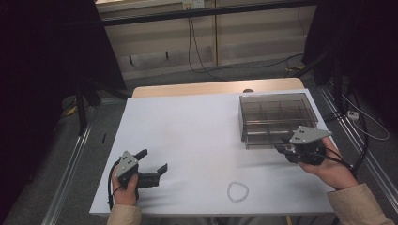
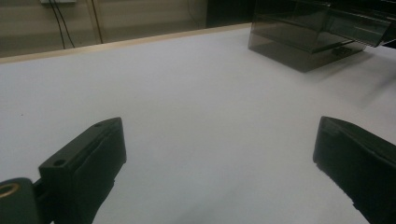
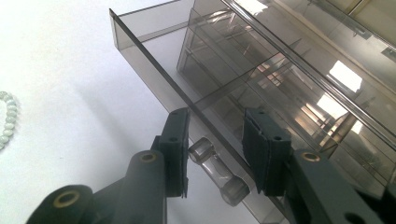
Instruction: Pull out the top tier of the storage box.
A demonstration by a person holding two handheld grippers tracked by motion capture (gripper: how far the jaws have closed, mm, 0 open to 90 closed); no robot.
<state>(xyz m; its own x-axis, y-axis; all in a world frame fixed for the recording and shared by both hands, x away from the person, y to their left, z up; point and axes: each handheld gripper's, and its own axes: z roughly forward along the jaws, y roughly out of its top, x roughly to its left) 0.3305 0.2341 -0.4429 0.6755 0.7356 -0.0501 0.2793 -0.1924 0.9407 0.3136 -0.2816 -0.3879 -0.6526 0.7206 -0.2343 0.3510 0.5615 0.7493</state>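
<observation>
A smoky clear organiser box (image 1: 274, 115) with several compartments stands at the table's right rear. Its low drawer (image 3: 149, 60) sticks out a little toward me. My right gripper (image 1: 280, 149) is at the drawer's front. Its jaws (image 3: 217, 114) straddle the front panel and the clear handle (image 3: 215, 168), with a small gap left on the right side. My left gripper (image 1: 153, 160) rests at the front left, wide open with nothing between the jaws (image 2: 219, 135). A white bead bracelet (image 1: 238, 191) lies near the front edge and shows at the left edge of the right gripper view (image 3: 7, 116).
A white sheet (image 1: 197, 136) covers the wooden table (image 1: 187, 88), and the box (image 2: 303, 42) is far right in the left gripper view. Cables (image 1: 197, 51) trail over the floor behind. Metal rails (image 1: 70, 164) run along both sides.
</observation>
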